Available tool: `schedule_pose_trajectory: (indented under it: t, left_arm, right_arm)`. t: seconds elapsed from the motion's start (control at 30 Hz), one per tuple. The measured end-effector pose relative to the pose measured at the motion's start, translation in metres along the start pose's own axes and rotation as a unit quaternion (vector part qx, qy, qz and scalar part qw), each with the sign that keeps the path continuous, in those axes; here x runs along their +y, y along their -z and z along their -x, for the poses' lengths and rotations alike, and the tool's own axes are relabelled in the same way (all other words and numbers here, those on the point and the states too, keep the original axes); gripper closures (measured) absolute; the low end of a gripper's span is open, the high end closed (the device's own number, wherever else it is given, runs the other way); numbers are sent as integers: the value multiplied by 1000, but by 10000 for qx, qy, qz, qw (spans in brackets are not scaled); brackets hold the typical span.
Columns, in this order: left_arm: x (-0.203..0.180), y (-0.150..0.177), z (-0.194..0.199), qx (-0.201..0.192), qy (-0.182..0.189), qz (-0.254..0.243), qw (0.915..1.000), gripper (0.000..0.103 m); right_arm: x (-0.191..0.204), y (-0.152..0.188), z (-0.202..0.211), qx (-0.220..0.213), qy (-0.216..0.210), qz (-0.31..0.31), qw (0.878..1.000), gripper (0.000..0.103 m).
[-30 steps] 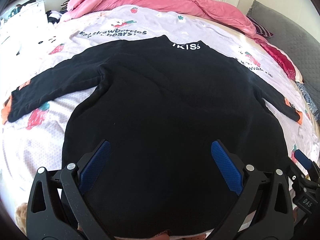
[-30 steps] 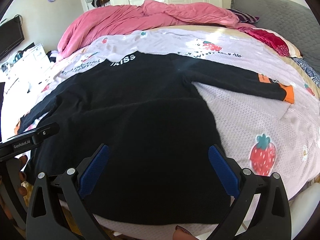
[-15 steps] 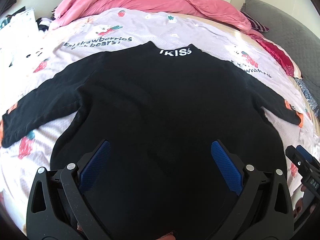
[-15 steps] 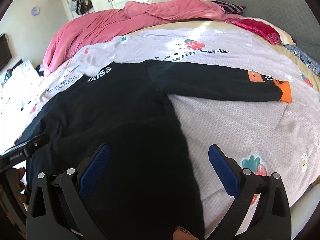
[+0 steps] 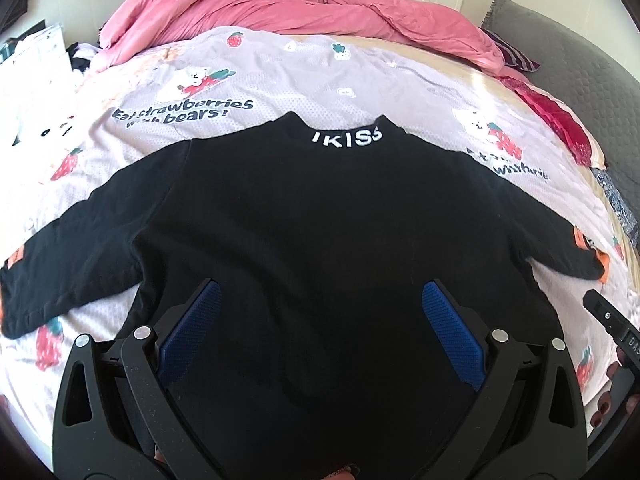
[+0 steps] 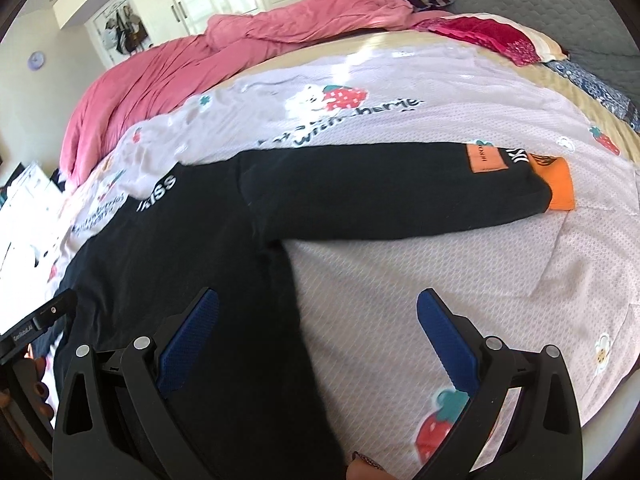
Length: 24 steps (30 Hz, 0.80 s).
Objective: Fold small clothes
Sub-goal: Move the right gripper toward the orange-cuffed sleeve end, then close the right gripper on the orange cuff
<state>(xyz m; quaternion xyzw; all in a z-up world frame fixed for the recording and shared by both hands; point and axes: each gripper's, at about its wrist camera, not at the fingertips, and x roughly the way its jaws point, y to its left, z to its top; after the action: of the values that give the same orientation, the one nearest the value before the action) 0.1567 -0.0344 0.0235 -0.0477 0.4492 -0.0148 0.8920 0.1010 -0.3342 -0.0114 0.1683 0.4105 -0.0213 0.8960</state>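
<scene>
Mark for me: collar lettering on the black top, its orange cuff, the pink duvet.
collar lettering [image 5: 347, 138], left wrist view, on the white letters at the neckband.
orange cuff [image 6: 559, 184], right wrist view, on the sleeve end.
pink duvet [image 5: 280, 0], left wrist view, on its bunched middle.

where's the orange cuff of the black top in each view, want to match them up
Left wrist: the orange cuff is a sliver at the far right edge, mid-height, at the end of the black top's sleeve.
Right wrist: the orange cuff is large and plain at upper right, at the sleeve's tip on the strawberry sheet.
Shared landmark: the white IKISS lettering on the collar.
</scene>
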Motion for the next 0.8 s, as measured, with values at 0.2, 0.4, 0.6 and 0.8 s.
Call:
schedule_pose_trajectory:
  t: [0.2, 0.4, 0.6, 0.8]
  left_arm:
    - [-4, -16, -8, -16, 30, -24, 10000, 8]
    - [-6, -31, -19, 3, 46, 47, 10000, 8]
    - [-11, -47, -31, -58, -6, -41, 10000, 8]
    - [-11, -59, -47, -54, -110, -52, 9999, 8]
  right_arm:
    - [-24, -15, -7, 71, 39, -465, 9989, 4]
    - [-53, -29, -13, 77, 267, -885, 9957, 4]
    - [-85, -36, -22, 175, 489, -1376, 9891, 4]
    - [-113, -39, -36, 240, 450, -1849, 9814, 4]
